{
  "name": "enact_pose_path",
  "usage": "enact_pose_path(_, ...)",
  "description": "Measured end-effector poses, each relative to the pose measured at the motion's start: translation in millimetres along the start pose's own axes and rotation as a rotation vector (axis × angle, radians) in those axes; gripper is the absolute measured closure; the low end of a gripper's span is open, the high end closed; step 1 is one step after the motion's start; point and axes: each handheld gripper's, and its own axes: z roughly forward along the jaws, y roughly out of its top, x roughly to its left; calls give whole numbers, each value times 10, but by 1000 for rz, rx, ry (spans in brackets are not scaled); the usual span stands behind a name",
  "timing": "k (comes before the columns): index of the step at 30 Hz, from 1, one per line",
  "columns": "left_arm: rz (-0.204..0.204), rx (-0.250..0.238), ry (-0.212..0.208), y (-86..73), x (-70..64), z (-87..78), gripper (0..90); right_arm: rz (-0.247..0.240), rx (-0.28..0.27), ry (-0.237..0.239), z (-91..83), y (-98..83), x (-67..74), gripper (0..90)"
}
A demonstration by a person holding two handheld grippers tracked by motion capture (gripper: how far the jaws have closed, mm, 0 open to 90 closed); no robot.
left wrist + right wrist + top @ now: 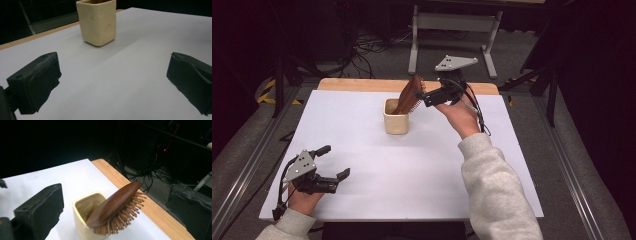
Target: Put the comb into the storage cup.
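- Cream cup (395, 117) standing upright on the white table (377, 175), toward its far middle, well short of the wooden strip (347, 84) at the far edge.
- Brown wooden brush (409, 95) propped in the cup: handle end down inside, head leaning out over the rim away from the near edge, bristles facing down and outward.
- Seen in the right gripper view: brush (115, 206) resting on the rim of the cup (81, 220), smooth back up, pegs (125, 217) hanging past the cup wall.
- Right gripper (424, 96) held above the table just beside the brush head, on the cup's right; jaws wide apart, nothing between the pads, brush free of them.
- Right gripper (117, 207) in its own view: black jaws at either side of the picture, brush and cup lying beyond the gap.
- Left gripper (333, 161) low over the table near the front left corner, well apart from the cup; jaws spread wide, nothing gripped.
- Left gripper (113, 80) in its own view: bare white surface between the jaws, cup (97, 22) farther off ahead.
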Motion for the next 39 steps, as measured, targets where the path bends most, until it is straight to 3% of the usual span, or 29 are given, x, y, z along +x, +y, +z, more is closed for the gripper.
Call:
enact_pose_path(8, -3, 0, 0, -3, 10, -18, 2, -23, -32, 4, -386, -136, 56, 6)
enact_pose_path(20, -6, -6, 4, -3, 17, -26, 2, -26, -84, -8, -951, -509, 177, 6)
enact_pose_path(26, -6, -13, 7, 0, 22, -35, 2, -26, -74, -17, -1093, -687, 222, 6)
enact_pose_path(29, -11, -16, 7, 0, 22, -35, 2, -12, -94, -23, -1200, -867, 249, 6)
enact_pose_path(38, -15, -23, 10, 0, 28, -40, 2, -6, -87, -28, -1313, -1194, 296, 6)
enact_pose_path(39, -15, -25, 10, -1, 29, -40, 2, 1, -91, -28, -1340, -1296, 307, 6)
